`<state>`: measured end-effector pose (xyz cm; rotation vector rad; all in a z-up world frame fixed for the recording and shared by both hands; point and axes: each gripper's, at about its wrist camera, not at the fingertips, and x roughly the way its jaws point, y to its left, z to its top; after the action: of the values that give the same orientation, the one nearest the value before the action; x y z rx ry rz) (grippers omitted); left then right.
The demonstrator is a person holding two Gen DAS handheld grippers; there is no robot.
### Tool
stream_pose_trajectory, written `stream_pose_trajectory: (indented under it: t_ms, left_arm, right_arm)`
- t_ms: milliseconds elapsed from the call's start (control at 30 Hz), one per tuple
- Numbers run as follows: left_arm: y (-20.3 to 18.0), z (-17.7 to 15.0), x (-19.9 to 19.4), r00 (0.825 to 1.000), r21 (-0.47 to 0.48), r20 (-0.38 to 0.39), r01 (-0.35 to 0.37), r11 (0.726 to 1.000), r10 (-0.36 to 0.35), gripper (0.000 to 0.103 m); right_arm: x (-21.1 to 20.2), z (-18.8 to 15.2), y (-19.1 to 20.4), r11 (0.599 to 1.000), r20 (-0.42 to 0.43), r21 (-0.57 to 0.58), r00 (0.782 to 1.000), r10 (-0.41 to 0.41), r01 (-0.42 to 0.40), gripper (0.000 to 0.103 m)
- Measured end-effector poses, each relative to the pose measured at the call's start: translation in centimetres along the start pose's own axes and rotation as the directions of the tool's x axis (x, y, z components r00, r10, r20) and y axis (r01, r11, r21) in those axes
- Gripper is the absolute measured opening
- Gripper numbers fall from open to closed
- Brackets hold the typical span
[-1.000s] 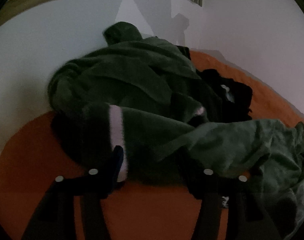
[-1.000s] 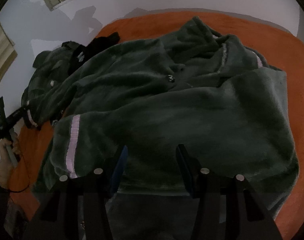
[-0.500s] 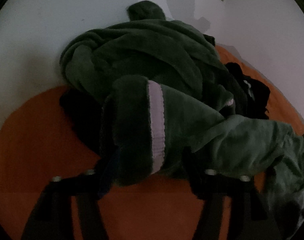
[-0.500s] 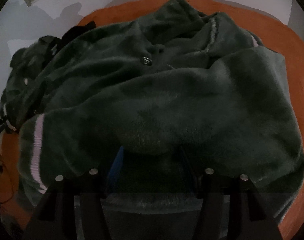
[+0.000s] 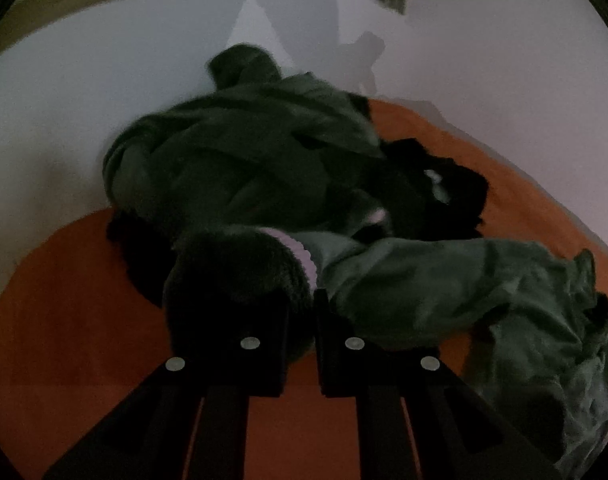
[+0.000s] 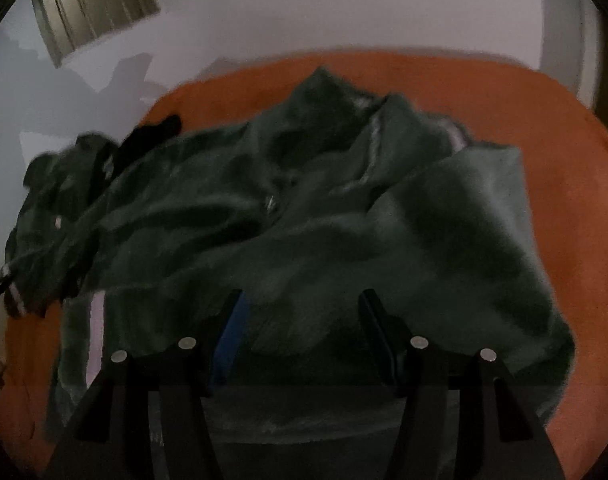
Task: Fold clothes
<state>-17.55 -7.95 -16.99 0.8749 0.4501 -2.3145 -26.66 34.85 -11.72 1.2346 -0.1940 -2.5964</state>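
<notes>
The left gripper (image 5: 300, 300) points toward 12 o'clock in its own wrist view, its 2 fingers drawn close with only a narrow slit between them; the dim light makes it hard to be sure, but they appear clamped on a fleece cuff (image 5: 240, 276) bunched at 11 o'clock of the tips. The right gripper (image 6: 302, 300) also points to 12 o'clock, its 2 fingers spread wide apart, the left finger (image 6: 230, 332) showing a blue inner pad, fabric lying between them ungripped.
</notes>
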Motion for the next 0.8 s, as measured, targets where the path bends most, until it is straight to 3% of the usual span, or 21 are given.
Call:
stream_pose_trajectory:
  t_ms: [200, 300, 433, 600, 667, 700, 733, 767, 800]
  left_arm:
    - [-5.6, 0.5, -2.0, 0.996, 0.061, 0.001, 0.092, 0.994, -0.092, 0.011]
    - [-10.6, -0.3, -2.1, 0.993, 0.121, 0.013, 0.111, 0.986, -0.113, 0.011]
    - [-17.8, -1.4, -3.1, 0.969, 0.204, -0.011, 0.246, 0.948, -0.249, 0.011]
    - [-28.2, -2.1, -6.9, 0.894, 0.323, -0.009, 0.426, 0.845, -0.447, 0.011]
    - [-32.5, -3.6, -8.6, 0.849, 0.37, -0.062, 0.507, 0.779, -0.524, 0.012]
    - [-34.0, -4.6, -9.3, 0.831, 0.39, -0.09, 0.537, 0.748, -0.549, 0.018]
    - [-35.5, -5.8, -10.0, 0.812, 0.415, -0.129, 0.566, 0.712, -0.57, 0.034]
    - [-36.8, -7.5, -11.0, 0.783, 0.447, -0.188, 0.606, 0.658, -0.593, 0.043]
    - [-37.1, -8.4, -11.8, 0.766, 0.465, -0.204, 0.623, 0.628, -0.609, 0.056]
  right_arm:
    - [-1.0, 0.1, -0.6, 1.0, 0.001, 0.017, 1.0, 0.001, -0.001, 0.057]
    - [-2.2, -0.1, -1.0, 1.0, 0.042, 0.013, 0.999, -0.026, 0.025, 0.057]
    - [-3.4, -0.5, -2.1, 0.999, 0.047, 0.03, 0.998, -0.041, 0.04, 0.057]
    - [-5.0, -1.5, -4.0, 0.996, 0.043, 0.049, 0.996, -0.075, 0.073, 0.057]
    - [-5.6, -2.0, -5.0, 0.994, 0.04, 0.063, 0.995, -0.097, 0.094, 0.057]
    - [-5.8, -2.1, -5.4, 0.992, 0.039, 0.071, 0.994, -0.106, 0.103, 0.057]
    - [-5.9, -2.3, -5.9, 0.99, 0.036, 0.081, 0.993, -0.115, 0.112, 0.057]
    - [-6.0, -2.4, -6.6, 0.989, 0.028, 0.094, 0.992, -0.12, 0.117, 0.057]
    - [-6.0, -2.4, -7.1, 0.988, 0.021, 0.106, 0.993, -0.12, 0.117, 0.057]
